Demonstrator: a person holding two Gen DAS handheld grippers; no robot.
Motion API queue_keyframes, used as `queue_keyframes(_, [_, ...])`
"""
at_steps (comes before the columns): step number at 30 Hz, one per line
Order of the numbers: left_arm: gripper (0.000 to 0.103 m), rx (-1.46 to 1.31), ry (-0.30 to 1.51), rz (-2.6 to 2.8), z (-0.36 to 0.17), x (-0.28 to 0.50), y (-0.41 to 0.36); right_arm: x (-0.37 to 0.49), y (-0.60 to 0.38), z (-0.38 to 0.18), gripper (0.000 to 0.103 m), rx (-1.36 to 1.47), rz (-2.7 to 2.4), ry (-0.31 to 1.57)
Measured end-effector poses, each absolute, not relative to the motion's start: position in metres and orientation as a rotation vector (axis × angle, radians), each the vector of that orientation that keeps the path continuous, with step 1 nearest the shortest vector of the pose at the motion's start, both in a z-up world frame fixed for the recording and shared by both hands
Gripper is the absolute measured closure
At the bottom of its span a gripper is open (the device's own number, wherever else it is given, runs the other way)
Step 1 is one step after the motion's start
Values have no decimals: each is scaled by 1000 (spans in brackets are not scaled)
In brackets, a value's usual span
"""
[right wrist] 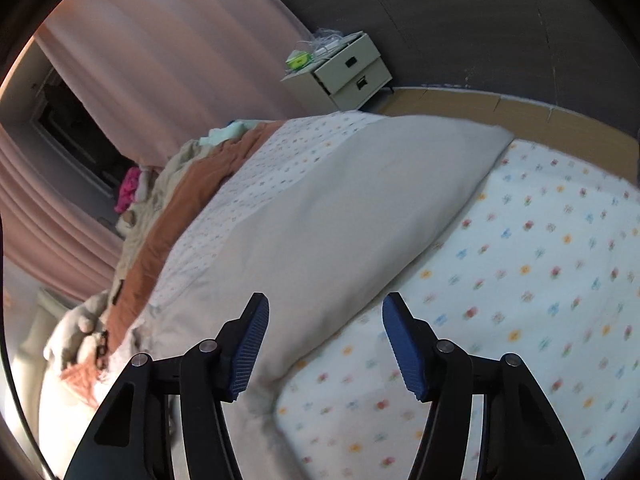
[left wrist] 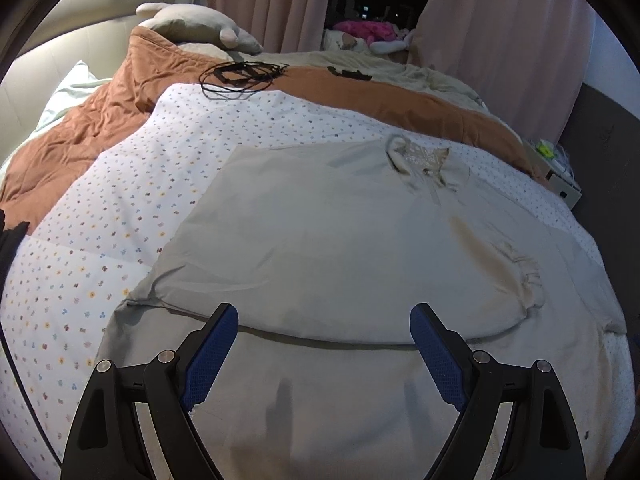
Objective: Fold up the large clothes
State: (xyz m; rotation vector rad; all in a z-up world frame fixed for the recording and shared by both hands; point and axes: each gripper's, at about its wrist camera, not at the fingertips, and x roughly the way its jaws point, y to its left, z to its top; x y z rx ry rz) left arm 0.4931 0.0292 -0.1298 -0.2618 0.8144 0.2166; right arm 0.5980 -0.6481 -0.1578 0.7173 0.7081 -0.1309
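Across the flower-print bed (right wrist: 540,248) lies the pale grey garment (left wrist: 320,240), collar toward the far edge, its near hem just ahead of both spread, empty grippers: left gripper (left wrist: 324,320), right gripper (right wrist: 326,312).

Shirt (left wrist: 340,232) spread flat on the sheet (left wrist: 120,208), right ahead of the left jaws, collar at the far end. Cables (left wrist: 240,74) way beyond, on the quilt (left wrist: 100,120). Nightstand (right wrist: 344,70) far past the right jaws.

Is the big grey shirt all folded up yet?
Partly folded. The grey shirt lies flat on the bed, one side and the bottom turned over, collar showing.
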Motion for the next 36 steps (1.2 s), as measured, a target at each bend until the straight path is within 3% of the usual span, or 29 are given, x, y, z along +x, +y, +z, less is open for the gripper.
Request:
queue_keyframes(18, [14, -163, 915, 286, -171, 507, 37, 648, -719, -219, 42, 732, -236, 753])
queue_keyframes(20, [14, -155, 922, 290, -173, 508, 37, 652, -723, -222, 49, 737, -243, 752])
queue_keyframes(25, [14, -163, 911, 292, -171, 507, 40, 665, -748, -225, 89, 785, -250, 759])
queue_keyframes(36, [14, -241, 882, 274, -159, 499, 54, 678, -708, -108, 97, 481, -226, 650])
